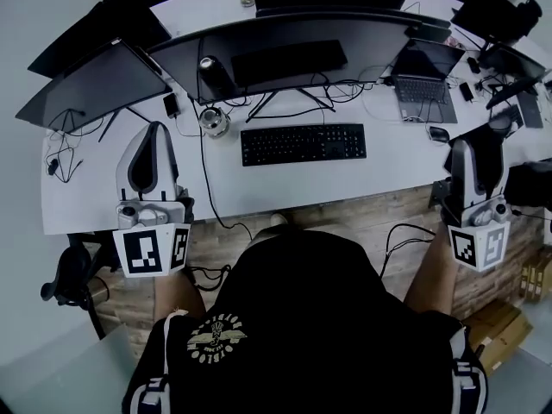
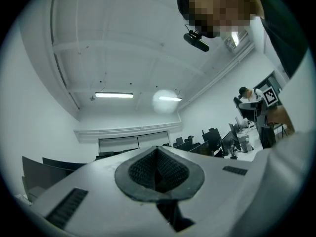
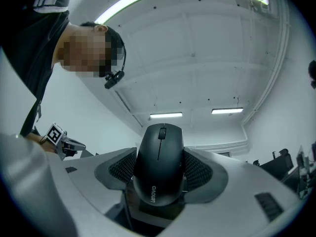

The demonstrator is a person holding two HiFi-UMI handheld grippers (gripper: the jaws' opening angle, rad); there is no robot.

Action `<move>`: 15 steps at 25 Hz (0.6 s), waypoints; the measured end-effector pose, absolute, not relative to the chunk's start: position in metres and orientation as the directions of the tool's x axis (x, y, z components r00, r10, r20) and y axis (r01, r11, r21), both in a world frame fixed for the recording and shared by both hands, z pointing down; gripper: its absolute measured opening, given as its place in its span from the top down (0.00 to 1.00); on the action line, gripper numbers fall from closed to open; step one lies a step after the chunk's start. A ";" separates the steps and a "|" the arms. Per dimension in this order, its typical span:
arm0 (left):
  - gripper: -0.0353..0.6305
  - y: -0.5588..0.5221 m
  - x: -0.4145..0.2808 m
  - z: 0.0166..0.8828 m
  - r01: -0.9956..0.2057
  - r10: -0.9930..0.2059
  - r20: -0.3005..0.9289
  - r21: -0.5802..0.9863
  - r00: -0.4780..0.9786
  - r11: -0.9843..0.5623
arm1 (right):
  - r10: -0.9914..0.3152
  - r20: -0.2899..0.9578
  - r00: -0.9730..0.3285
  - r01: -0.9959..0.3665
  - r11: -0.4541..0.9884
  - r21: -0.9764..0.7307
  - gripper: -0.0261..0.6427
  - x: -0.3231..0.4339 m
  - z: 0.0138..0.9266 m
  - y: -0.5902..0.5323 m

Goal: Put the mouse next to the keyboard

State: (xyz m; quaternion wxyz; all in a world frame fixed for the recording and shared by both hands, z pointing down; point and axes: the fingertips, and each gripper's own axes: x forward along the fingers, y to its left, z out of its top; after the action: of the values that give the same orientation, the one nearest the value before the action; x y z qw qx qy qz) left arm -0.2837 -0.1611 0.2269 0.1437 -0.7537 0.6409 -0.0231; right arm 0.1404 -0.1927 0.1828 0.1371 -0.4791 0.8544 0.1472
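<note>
while the right gripper (image 3: pixel 159 176) squeezes a smooth round mouse (image 3: pixel 159 152), the left gripper (image 2: pixel 158 171) is pressed tight. its pads (image 2: pixel 139 170) look bumpy.

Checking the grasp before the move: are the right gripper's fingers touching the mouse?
Touching. The right gripper view shows the mouse wedged between the right gripper fingers, both pressed flat against its sides with no gap.

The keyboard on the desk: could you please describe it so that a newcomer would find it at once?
On the white desk, look below the wide curved monitor in the middle. The keyboard lies flat in front of its stand, black and full-sized. Unlike the laptop to its right, it stands alone, with no screen attached.
</note>
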 end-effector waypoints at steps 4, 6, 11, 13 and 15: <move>0.94 -0.177 -0.298 0.234 -0.959 -0.971 -0.142 -0.237 0.194 -0.157 | -0.791 -0.359 -0.496 -0.866 0.483 0.132 0.52 0.123 0.187 -0.200; 0.94 -0.183 -0.302 0.238 -0.959 -0.970 -0.133 -0.228 0.202 -0.168 | -0.802 -0.339 -0.493 -0.869 0.476 0.137 0.52 0.116 0.192 -0.203; 0.94 -0.207 -0.297 0.249 -0.953 -0.966 -0.107 -0.219 0.237 -0.210 | -0.836 -0.293 -0.463 -0.885 0.450 0.117 0.52 0.118 0.204 -0.218; 0.94 -0.215 -0.291 0.252 -0.950 -0.963 -0.101 -0.219 0.251 -0.225 | -0.846 -0.278 -0.454 -0.890 0.446 0.098 0.52 0.124 0.212 -0.224; 0.94 -0.223 -0.282 0.255 -0.947 -0.960 -0.098 -0.216 0.263 -0.238 | -0.853 -0.267 -0.449 -0.893 0.441 0.092 0.52 0.130 0.218 -0.230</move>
State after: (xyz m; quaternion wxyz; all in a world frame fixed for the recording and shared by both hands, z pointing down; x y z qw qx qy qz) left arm -0.2823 -0.2232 0.2550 0.1163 -0.7862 0.6063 -0.0275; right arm 0.1303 -0.2302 0.2175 0.0908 -0.5170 0.8440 0.1102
